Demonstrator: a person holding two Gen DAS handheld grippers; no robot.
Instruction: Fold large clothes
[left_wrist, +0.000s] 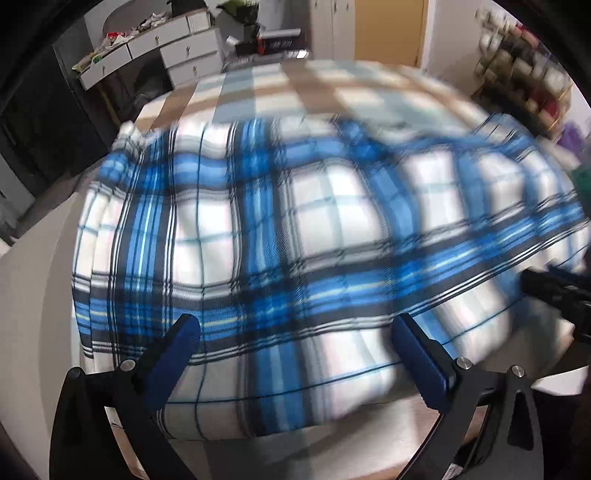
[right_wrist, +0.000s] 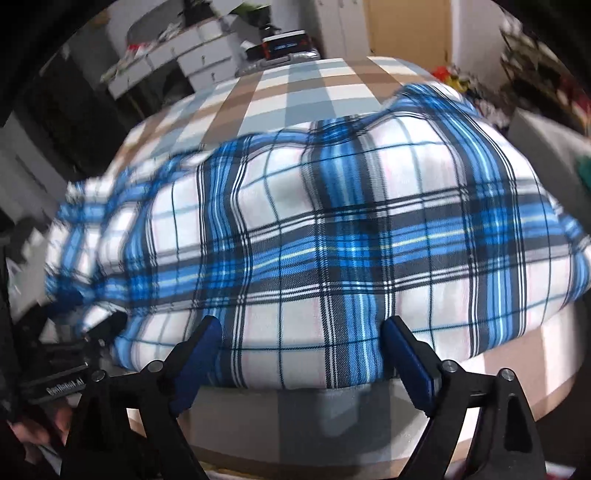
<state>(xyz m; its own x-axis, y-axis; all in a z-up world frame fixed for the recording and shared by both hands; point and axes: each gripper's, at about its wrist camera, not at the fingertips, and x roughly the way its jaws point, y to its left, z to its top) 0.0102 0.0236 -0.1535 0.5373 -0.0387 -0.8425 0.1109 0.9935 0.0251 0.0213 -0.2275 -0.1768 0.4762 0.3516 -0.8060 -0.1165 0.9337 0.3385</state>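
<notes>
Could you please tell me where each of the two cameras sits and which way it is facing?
Left wrist: on the left tongs, facing forward over the plaid garment; the right tongs show at right.
Right wrist: on the right tongs, same garment; the left tongs show at lower left.
Shared: garment, checked tablecloth, white drawers.

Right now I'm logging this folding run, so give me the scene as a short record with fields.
garment: blue plaid shirt, rumpled and spread wide
surface: checked cloth beneath it
left gripper: open, fingers astride the near edge
right gripper: open, fingers astride the near edge
grasp: neither closed on fabric
image quality: motion blur, strongest in the left wrist view
</notes>
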